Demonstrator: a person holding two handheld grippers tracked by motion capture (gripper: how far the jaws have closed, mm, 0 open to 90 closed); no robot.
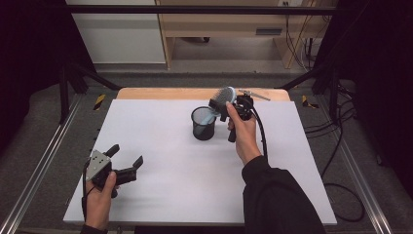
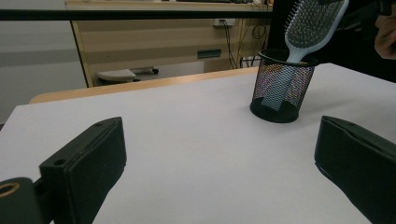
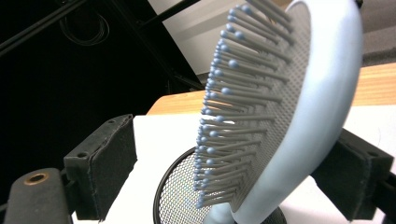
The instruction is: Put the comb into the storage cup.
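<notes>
now the hairbrush (image 1: 223, 99) stands handle-down in the mesh cup (image 1: 202, 124) near the table's far edge, between the right gripper's (image 1: 220, 104) spread jaws.

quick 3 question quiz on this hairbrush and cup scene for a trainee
1. True or false: the hairbrush lies flat on the table.
2. Which part of the hairbrush sits inside the black mesh cup: A) handle, B) bristle head, C) none?
3. Which tongs have nothing between their jaws?

Key
1. False: it stands tilted in the cup.
2. A.
3. The left tongs, open over bare table. The right tongs stand open around the brush head, the left jaw clear of the bristles.
</notes>
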